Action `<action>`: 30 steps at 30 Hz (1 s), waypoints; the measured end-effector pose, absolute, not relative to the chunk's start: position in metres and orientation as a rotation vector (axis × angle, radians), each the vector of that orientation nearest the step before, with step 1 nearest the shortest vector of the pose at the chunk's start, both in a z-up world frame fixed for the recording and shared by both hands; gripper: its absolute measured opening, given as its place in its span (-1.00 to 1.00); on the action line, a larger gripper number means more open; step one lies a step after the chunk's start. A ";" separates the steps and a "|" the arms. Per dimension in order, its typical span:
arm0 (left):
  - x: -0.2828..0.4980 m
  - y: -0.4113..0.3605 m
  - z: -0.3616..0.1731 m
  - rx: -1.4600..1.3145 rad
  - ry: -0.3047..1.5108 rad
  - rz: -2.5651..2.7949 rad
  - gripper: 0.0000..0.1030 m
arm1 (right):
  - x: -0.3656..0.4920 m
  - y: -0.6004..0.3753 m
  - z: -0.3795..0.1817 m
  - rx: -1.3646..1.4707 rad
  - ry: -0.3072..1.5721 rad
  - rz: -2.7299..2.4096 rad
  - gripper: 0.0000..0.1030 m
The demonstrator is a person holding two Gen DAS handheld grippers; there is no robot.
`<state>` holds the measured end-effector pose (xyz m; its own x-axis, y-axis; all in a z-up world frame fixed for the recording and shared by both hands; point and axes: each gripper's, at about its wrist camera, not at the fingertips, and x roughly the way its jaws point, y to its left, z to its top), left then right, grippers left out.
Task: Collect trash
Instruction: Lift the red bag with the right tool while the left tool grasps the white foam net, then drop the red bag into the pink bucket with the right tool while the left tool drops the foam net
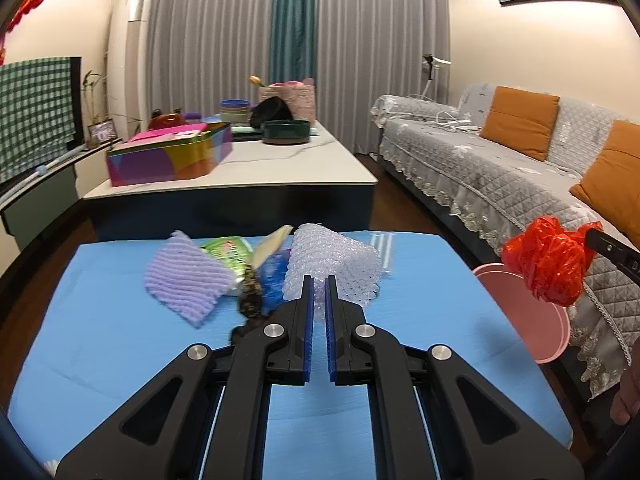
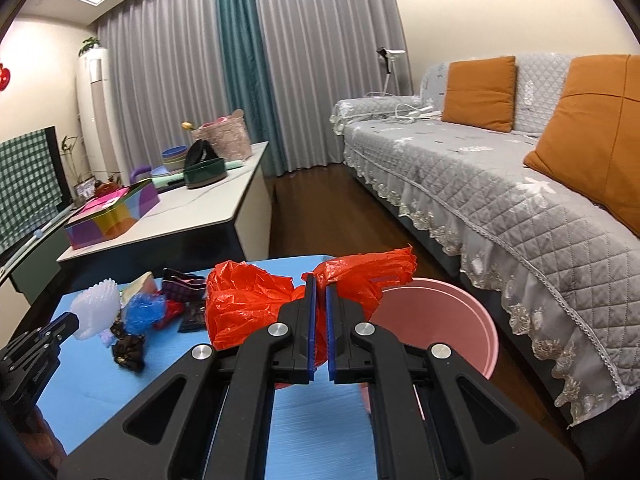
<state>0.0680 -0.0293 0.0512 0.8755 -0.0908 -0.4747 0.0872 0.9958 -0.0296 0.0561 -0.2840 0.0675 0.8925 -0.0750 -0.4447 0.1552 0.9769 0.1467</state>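
My left gripper (image 1: 319, 280) is shut on a clear bubble wrap piece (image 1: 332, 268) above the blue table (image 1: 120, 360); it also shows in the right wrist view (image 2: 98, 308). My right gripper (image 2: 320, 280) is shut on a crumpled red plastic bag (image 2: 248, 304), held next to the pink bin (image 2: 436, 320) at the table's right edge. In the left wrist view the red bag (image 1: 548, 264) hangs over the pink bin (image 1: 532, 320). On the table lie a purple foam net (image 1: 188, 280), a green wrapper (image 1: 230, 252), a blue wad (image 1: 276, 280) and dark scraps (image 1: 250, 304).
A long white table (image 1: 280, 164) with a colourful tin box (image 1: 172, 156), bowls and a basket stands beyond. A grey sofa (image 1: 500, 176) with orange cushions runs along the right. White straws (image 1: 384, 252) lie at the blue table's far edge.
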 end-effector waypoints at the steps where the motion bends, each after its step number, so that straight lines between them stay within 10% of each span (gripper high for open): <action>1: 0.069 -0.033 0.051 -0.007 0.496 -0.103 -0.90 | 0.056 -0.287 0.067 0.179 0.451 -0.128 -0.91; 30: 0.089 -0.130 0.054 0.025 0.509 -0.390 -0.90 | 0.059 -0.357 0.055 0.223 0.454 -0.288 -0.91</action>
<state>0.0887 -0.1304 0.0535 0.8012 -0.3575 -0.4799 0.3699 0.9262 -0.0724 0.0593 -0.3565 0.0555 0.8594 -0.2227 -0.4603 0.3210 0.9356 0.1466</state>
